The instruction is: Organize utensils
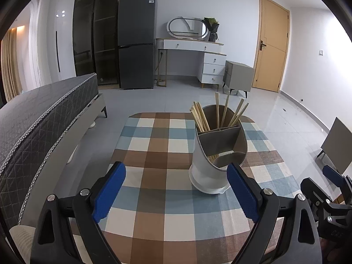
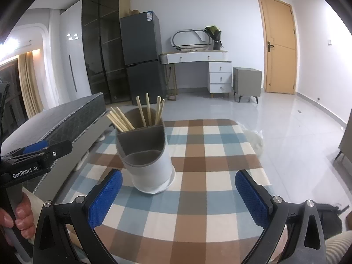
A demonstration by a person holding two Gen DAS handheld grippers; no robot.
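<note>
Now both grippers hover above the checked surface [image 1: 154,154] with nothing between their blue pads. The left gripper [image 1: 176,191] stands wide apart, and the right gripper [image 2: 178,198] likewise. Ahead of them, a white and grey holder [image 1: 216,154] stands upright on the surface, with wooden chopsticks [image 1: 200,118] leaning in its rear compartments, its front compartments empty.

Chopsticks [image 1: 220,116] in holder [image 1: 211,171] (rear compartments); holder on table [image 1: 154,198]
</note>
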